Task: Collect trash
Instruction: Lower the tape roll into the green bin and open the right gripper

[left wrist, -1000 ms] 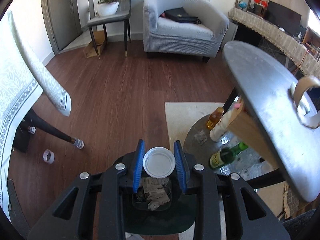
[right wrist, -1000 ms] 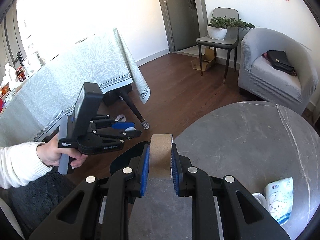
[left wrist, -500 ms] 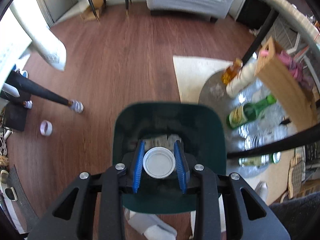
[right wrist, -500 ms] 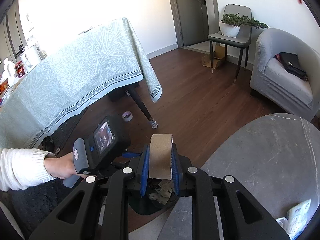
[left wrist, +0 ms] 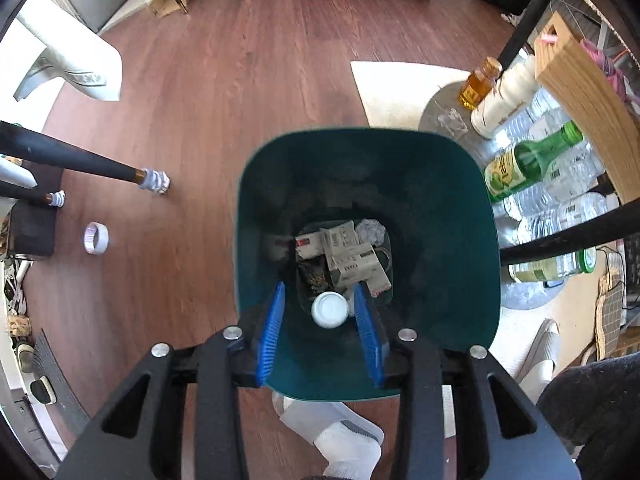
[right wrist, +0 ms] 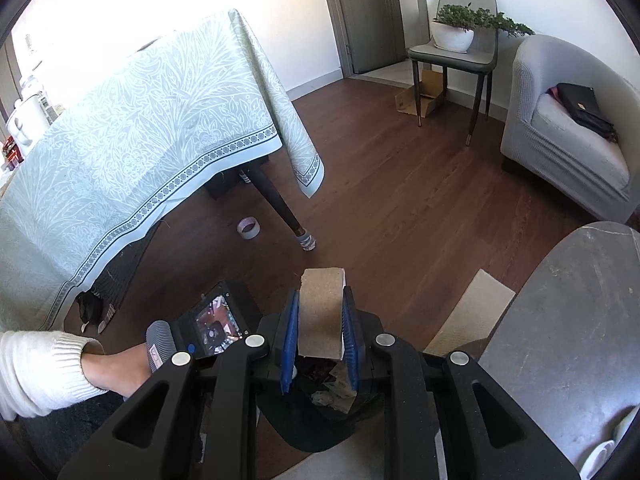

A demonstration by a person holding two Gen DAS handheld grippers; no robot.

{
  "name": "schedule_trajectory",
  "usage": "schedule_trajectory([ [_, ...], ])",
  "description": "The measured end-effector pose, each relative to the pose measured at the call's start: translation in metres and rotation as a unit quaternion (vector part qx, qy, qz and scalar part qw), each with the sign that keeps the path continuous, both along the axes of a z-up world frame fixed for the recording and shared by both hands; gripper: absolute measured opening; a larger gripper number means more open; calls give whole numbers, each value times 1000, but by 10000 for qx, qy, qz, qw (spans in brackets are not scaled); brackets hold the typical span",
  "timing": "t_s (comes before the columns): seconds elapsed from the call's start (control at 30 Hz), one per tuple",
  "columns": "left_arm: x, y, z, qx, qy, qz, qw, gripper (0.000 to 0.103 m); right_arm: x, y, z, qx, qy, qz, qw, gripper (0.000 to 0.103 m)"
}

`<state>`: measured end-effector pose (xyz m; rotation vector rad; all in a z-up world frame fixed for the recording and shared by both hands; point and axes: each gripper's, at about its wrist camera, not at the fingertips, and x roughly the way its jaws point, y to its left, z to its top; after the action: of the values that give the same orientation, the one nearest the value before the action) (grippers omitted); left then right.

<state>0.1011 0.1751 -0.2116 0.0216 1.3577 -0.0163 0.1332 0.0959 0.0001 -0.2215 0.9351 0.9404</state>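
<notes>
A dark green bin (left wrist: 452, 184) stands on the wood floor, with crumpled wrappers and paper at its bottom. My left gripper (left wrist: 319, 289) points straight down into it and its jaws are opening. A white round lid (left wrist: 329, 309) lies loose in the bin between the blue pads (left wrist: 272, 320), touched by neither. My right gripper (right wrist: 321, 293) is shut on a brown cardboard tube (right wrist: 322, 312), held upright just above the bin (right wrist: 316, 436). In the right wrist view a hand in a white sleeve (right wrist: 116, 368) holds the left gripper's handle beside it.
Right of the bin stand a green bottle (left wrist: 528, 160), an amber bottle (left wrist: 478, 84) and several water bottles. A round grey table (right wrist: 580, 320) is at right. A tape roll (left wrist: 96, 237) lies by the cloth-covered table's leg (left wrist: 80, 160). A socked foot (left wrist: 332, 432) is below the bin.
My left gripper sank over the bin and let go of the white lid, which dropped inside. My right gripper carried the cardboard tube off the grey table toward the bin.
</notes>
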Motion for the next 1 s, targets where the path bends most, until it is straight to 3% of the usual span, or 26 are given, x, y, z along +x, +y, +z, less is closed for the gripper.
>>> schedule_trajectory([
  [0.2, 0, 19, 33, -24, -490, 260, 9985, 39, 1, 19, -24, -314, 59, -188, 9993, 20],
  [0.33, 1, 25, 58, 100, -923, 397, 9949, 33, -1, 34, -45, -621, 74, -100, 9980, 20],
  [0.53, -1, 36, 90, -59, -1376, 621, 9885, 24, -3, 50, -80, -1013, 259, -1, 9945, 20],
  [0.73, 2, 40, 113, -249, -1675, 788, 9824, 12, -5, 60, -125, -1296, 651, 119, 9894, 20],
  [1.0, 2, 34, 142, -404, -2067, 777, 9745, 7, -16, 70, -176, -1815, 875, 287, 9791, 20],
])
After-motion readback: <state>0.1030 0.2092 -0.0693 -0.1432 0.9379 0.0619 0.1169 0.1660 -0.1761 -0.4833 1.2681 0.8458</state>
